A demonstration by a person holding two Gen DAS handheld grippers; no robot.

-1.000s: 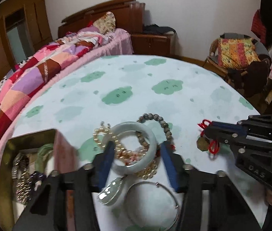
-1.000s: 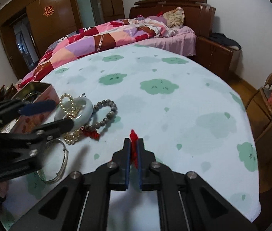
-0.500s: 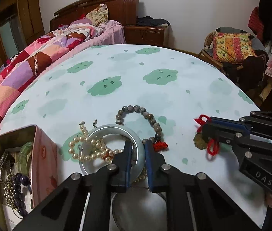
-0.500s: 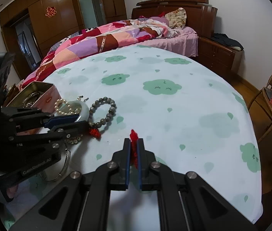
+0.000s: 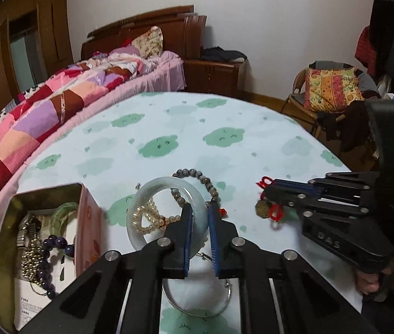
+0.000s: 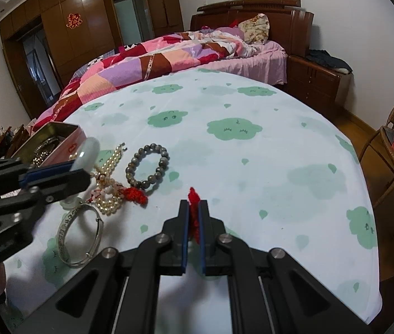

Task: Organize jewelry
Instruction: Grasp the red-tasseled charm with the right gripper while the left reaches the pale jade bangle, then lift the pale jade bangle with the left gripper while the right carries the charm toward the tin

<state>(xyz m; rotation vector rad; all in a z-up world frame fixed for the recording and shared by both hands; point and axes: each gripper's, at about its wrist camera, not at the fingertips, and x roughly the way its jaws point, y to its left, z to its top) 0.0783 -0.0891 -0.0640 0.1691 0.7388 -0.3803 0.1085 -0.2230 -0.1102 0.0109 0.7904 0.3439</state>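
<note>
My left gripper [image 5: 198, 217] is shut on the rim of a pale jade bangle [image 5: 141, 203] and holds it tilted up above the table; it also shows in the right wrist view [image 6: 87, 150]. My right gripper [image 6: 193, 208] is shut on a red cord [image 6: 194, 194] from which a brass pendant [image 5: 262, 208] hangs. A pearl strand [image 6: 107, 172], a grey bead bracelet [image 6: 146, 167] with a red tassel [image 6: 134, 194] and a silver bangle [image 6: 80, 236] lie on the tablecloth. An open pink tin [image 5: 85, 222] at the left holds several pieces.
The round table has a white cloth with green clouds [image 6: 252, 153]. A bed with a patchwork quilt [image 6: 155, 55] stands behind it. A wicker chair with a bright cushion [image 5: 333, 89] is at the right. The table edge [image 6: 369, 250] curves off at right.
My left gripper shut on the jade bangle's rim and lifted it off the pearls and beads. My right gripper stayed shut on the red cord, nearly still.
</note>
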